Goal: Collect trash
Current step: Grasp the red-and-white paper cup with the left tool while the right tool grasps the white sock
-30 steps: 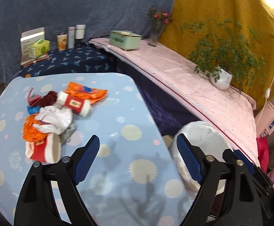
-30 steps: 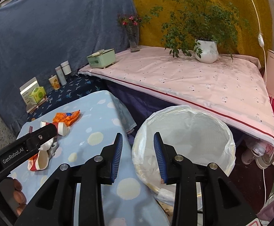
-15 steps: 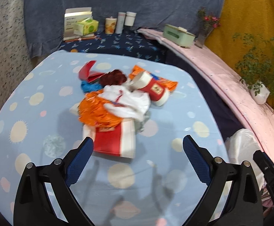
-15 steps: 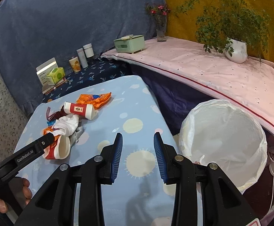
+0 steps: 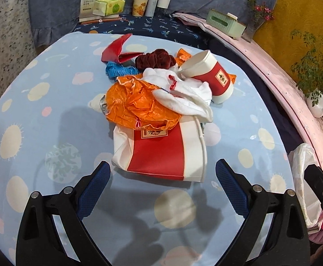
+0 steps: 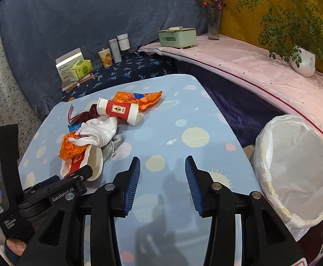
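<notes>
A blue dotted table (image 5: 39, 115) held a trash pile (image 5: 159, 102); the left gripper (image 5: 163, 175) hung spread wide just short of its flattened red cup (image 5: 161, 153). From the right wrist, the right gripper (image 6: 162, 178) was opening, empty, beside a lined bin (image 6: 294, 168).

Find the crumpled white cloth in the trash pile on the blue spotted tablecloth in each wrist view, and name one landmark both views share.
Left wrist view: the crumpled white cloth lies centre, slightly above the middle, draped over the orange plastic bag.
Right wrist view: the cloth lies left of centre, at mid-height.
Shared landmark: the red-and-white paper cup lying on its side, just beyond the cloth.
</notes>
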Action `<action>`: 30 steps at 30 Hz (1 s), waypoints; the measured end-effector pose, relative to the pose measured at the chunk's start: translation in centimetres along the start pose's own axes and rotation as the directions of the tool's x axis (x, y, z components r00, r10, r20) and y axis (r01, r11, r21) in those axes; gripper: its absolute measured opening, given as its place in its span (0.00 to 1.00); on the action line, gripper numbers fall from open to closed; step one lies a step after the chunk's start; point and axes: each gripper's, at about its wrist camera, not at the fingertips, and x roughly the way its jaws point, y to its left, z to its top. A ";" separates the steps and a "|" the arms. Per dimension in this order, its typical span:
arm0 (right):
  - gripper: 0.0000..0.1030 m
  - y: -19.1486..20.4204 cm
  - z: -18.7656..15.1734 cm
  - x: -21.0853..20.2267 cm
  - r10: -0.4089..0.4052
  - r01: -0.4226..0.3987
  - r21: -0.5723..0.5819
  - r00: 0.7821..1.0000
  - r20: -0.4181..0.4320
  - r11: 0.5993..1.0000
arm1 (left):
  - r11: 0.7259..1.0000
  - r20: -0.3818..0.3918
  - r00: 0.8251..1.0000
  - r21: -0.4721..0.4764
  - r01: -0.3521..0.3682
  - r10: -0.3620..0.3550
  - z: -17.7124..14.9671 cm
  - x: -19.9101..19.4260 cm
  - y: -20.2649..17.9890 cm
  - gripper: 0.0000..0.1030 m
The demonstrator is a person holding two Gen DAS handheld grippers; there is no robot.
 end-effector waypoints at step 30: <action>0.40 9.9 2.2 7.2 0.142 -0.148 -0.072 0.986 -0.084 0.986 | 0.993 0.087 0.996 -0.112 0.045 -0.035 1.1 -5.9 9.5 0.47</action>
